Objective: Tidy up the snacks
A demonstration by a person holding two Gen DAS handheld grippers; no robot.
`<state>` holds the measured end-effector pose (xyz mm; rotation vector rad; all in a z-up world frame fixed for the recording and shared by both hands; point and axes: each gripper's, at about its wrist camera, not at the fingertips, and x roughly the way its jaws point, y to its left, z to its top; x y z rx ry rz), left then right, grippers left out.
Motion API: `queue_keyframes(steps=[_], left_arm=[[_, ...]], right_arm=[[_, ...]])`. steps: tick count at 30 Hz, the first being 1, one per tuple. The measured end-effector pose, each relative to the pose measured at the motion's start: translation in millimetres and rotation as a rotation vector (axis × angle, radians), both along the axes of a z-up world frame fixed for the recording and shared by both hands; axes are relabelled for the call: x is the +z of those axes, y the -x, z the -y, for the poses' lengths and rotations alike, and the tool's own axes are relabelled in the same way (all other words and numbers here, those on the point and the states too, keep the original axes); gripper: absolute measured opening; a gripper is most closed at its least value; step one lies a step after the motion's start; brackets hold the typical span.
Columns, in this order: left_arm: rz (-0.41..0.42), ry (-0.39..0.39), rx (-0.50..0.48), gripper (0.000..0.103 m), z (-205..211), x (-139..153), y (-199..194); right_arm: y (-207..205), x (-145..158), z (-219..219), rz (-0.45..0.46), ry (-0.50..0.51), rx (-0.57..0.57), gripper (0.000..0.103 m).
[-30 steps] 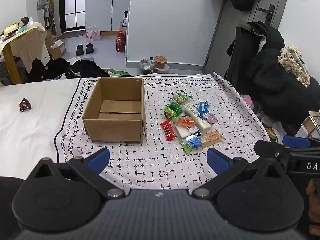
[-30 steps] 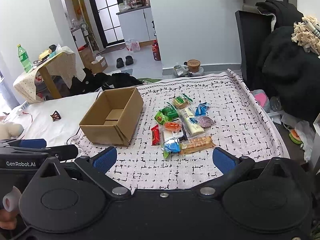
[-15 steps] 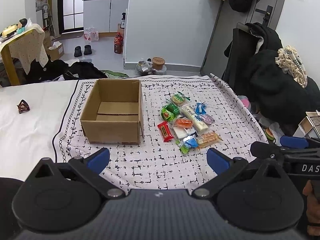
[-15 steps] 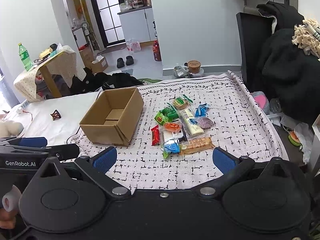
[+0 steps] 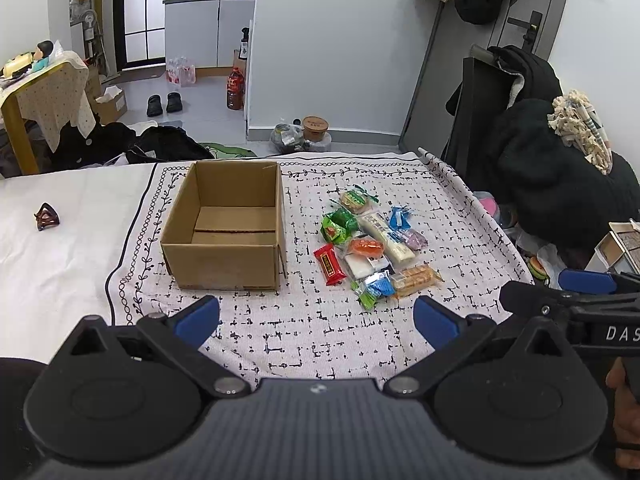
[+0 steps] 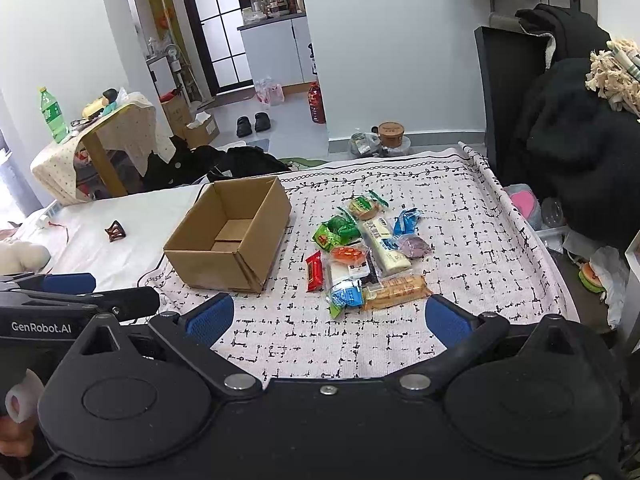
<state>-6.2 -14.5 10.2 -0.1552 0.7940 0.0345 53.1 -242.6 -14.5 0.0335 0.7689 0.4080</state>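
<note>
An open, empty cardboard box [image 5: 228,224] [image 6: 232,236] sits on a patterned cloth [image 5: 312,328]. Right of it lies a cluster of several wrapped snacks: a red packet [image 5: 329,264] [image 6: 314,271], green packets [image 5: 338,224], a long white bar [image 5: 386,236] [image 6: 384,246], an orange biscuit pack [image 5: 414,279] [image 6: 398,287], a blue-green packet [image 6: 345,294]. My left gripper [image 5: 316,318] is open and empty, near the cloth's front edge. My right gripper [image 6: 326,318] is open and empty, just short of the snacks.
A dark hair clip [image 5: 46,216] lies on the white sheet left of the cloth. Black clothing is piled on a chair [image 5: 552,168] at the right. Floor clutter and a small draped table [image 6: 96,136] stand beyond the far edge.
Both grippers have drifted slightly; the box and snacks sit a little lower and closer in the left wrist view. Nothing was grasped or moved.
</note>
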Motion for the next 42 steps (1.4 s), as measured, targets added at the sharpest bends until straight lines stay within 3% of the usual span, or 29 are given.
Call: queue_keyframes(steps=[25, 42], left_arm=[[0.008, 0.019, -0.016, 0.103, -9, 1, 3], [-0.022, 0.064, -0.054, 0.103, 2, -16, -41]], right_arm=[[-9, -8, 2, -0.017, 0.015, -0.002, 0.103], [-54, -27, 22, -0.049, -0.006, -0.057, 0.103]])
